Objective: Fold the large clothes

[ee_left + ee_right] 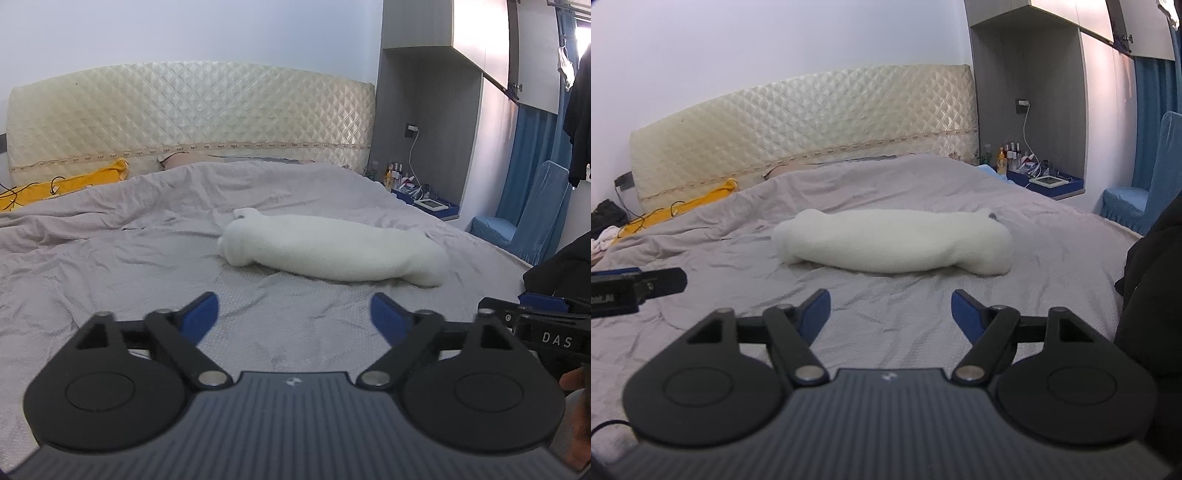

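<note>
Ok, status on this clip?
Left claw open, empty. Right claw open, empty. White garment bundled on grey bedsheet, untouched. Path clear.

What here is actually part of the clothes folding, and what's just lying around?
Part of the job:
white fleece garment, bundled on the bed
left gripper, open
right gripper, open

Lying around:
yellow cloth
bottles
blue chair

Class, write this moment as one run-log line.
left tool: open, empty | right tool: open, empty | white garment: folded bundle on grey bed | both tools short of it
</note>
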Motion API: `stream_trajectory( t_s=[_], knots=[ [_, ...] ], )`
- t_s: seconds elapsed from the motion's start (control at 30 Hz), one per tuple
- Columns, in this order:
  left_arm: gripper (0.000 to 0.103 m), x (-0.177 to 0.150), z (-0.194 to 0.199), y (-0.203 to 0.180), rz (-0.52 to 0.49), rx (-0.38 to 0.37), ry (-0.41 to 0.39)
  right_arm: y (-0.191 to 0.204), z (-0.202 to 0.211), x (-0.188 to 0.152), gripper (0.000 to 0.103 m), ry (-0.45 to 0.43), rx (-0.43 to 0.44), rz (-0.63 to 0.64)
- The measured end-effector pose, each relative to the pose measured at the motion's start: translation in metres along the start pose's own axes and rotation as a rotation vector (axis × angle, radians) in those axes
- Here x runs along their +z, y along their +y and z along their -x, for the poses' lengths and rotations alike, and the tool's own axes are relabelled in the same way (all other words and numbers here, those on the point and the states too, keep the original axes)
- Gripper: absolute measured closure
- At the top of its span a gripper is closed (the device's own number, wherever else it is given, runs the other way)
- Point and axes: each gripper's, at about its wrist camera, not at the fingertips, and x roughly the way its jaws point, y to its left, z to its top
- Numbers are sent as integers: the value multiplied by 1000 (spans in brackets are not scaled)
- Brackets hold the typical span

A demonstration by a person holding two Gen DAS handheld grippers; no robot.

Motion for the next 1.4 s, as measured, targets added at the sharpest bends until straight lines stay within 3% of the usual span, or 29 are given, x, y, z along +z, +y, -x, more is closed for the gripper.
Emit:
stream_trajectory(
  t_s=[0.1,1.4],
  knots=[
    [1,-1,0,0,1,10,-3,-1,2,-1,16,-13,-9,-8],
    [0,-3,0,0,24,50,-9,-4,0,-1,15,16,-63,6]
  ],
)
